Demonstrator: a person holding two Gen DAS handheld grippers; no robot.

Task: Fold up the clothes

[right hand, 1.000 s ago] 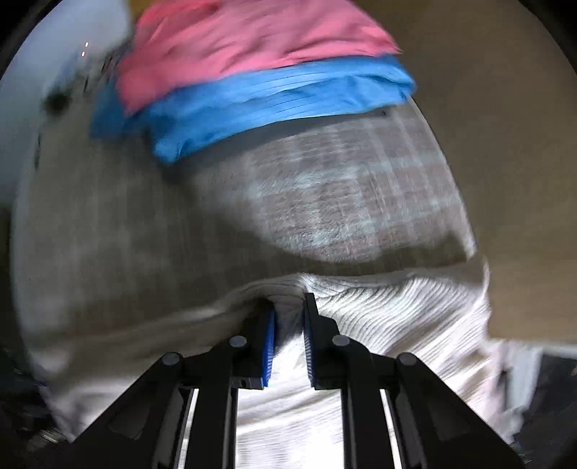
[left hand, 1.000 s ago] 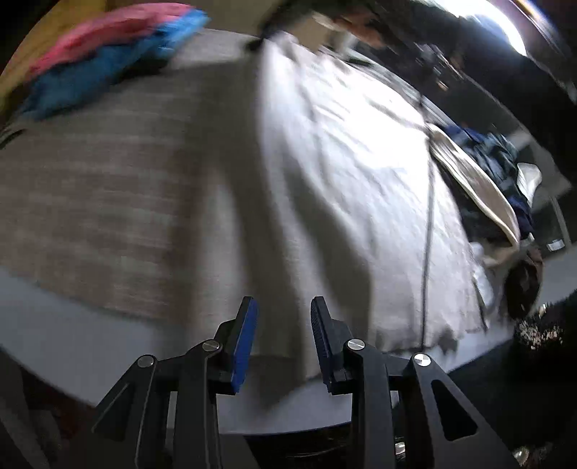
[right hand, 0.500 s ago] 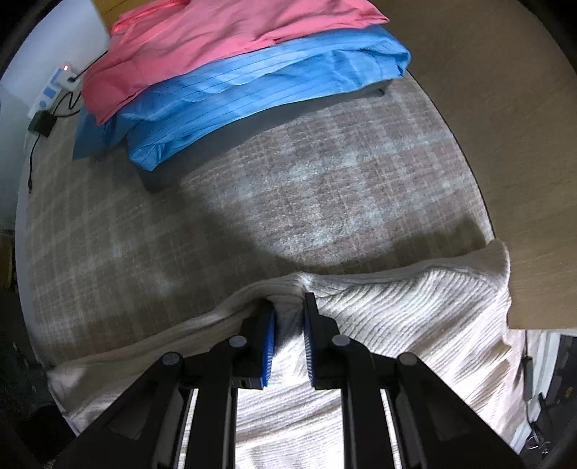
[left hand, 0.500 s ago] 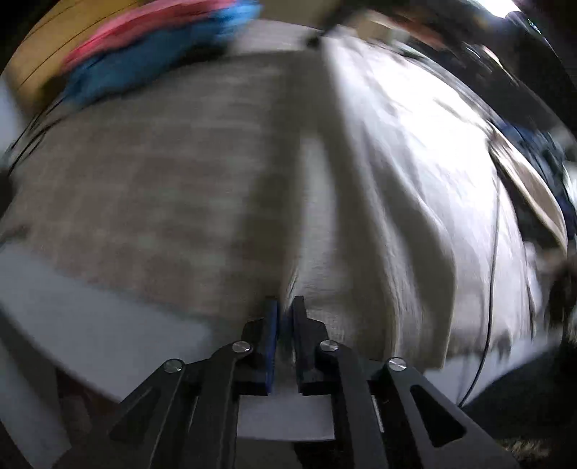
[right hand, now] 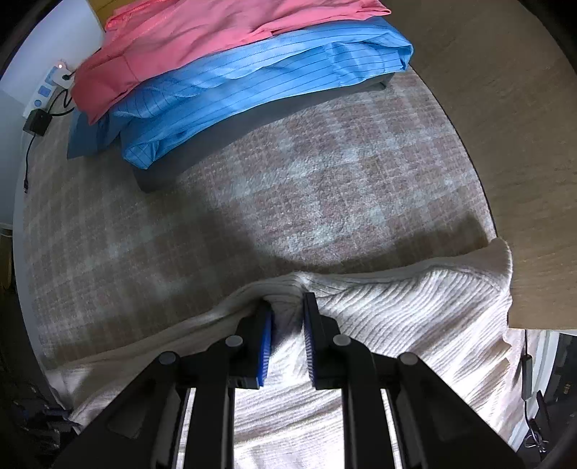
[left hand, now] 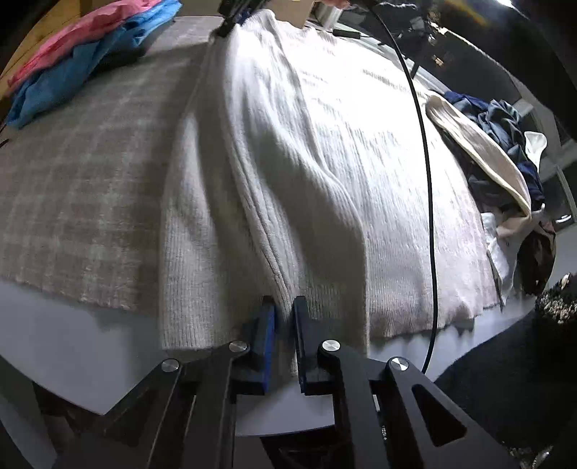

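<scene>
White ribbed sweater (left hand: 324, 151) spread on the checked blanket (left hand: 79, 173). Left claw (left hand: 284, 310), jaws just closing, pinches its near hem; right claw (right hand: 286, 306) grips its edge at 12 o'clock.

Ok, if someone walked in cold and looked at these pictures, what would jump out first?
A big cream ribbed knit sweater sprawls across the checked beige blanket, with both the left gripper and the right gripper pinching its edge. Behind it, at the blanket's far side, a folded pink garment sits on a folded blue striped one.
</scene>
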